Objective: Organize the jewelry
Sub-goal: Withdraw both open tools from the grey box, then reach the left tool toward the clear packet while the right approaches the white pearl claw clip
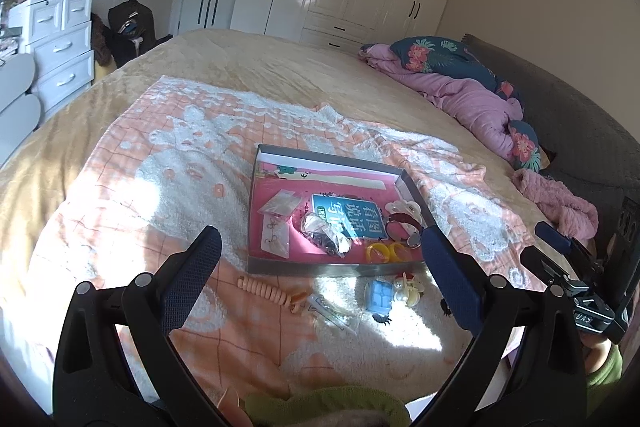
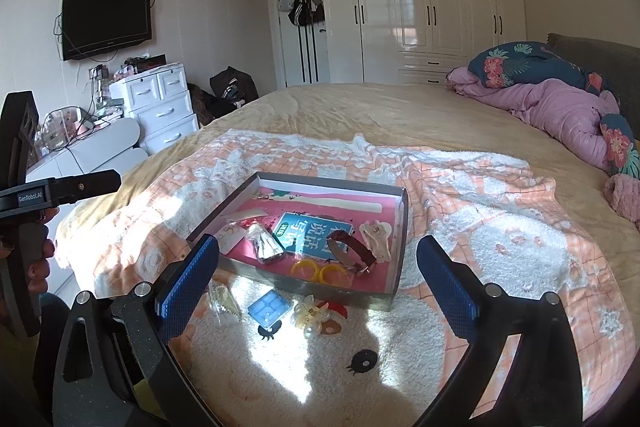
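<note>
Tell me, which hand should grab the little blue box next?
Probably the left. The blue box lies outside the tray, nearer the left finger of the right gripper, toward the left gripper's side. Both are open and empty, so either could.

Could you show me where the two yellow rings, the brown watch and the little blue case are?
yellow rings [image 2: 305, 270]: right wrist view, on the left ring's band, inside the box.
brown watch [image 2: 352, 247]: right wrist view, on its strap.
blue case [image 2: 268, 306]: right wrist view, middle of its lid, on the blanket.
</note>
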The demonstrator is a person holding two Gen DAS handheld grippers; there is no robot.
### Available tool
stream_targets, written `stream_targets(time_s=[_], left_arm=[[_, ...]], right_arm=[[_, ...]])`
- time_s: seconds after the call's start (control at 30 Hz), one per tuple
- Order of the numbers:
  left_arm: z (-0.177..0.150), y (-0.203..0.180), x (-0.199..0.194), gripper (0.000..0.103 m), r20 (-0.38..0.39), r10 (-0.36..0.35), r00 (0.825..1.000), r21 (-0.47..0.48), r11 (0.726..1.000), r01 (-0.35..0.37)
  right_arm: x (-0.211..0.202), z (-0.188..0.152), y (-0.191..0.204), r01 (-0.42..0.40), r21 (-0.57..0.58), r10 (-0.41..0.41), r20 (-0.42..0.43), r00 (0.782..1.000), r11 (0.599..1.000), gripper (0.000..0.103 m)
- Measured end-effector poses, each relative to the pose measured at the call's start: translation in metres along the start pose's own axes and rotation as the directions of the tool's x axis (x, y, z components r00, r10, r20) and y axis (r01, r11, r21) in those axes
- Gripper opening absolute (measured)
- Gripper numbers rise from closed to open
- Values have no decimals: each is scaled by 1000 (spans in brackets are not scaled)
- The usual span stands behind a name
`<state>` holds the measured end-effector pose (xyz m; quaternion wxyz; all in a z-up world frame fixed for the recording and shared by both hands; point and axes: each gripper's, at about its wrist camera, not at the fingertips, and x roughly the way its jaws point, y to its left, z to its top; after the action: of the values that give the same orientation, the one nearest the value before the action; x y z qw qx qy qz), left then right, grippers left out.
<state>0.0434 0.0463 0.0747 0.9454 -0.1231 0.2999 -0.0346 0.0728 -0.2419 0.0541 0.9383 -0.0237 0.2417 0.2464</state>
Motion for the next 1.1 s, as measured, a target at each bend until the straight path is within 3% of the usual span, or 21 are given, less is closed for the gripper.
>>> stream_targets(time_s=[0.63, 1.1], left_arm=[[-33, -9, 8, 93, -87, 32, 996, 59, 998, -27], [-57, -8, 35, 93, -202, 48, 978, 79, 996, -33]], right_arm=[[6, -29, 5, -29, -20, 27, -87, 996, 999, 98], [18, -48, 2, -41, -6, 40, -153, 987, 999, 98]])
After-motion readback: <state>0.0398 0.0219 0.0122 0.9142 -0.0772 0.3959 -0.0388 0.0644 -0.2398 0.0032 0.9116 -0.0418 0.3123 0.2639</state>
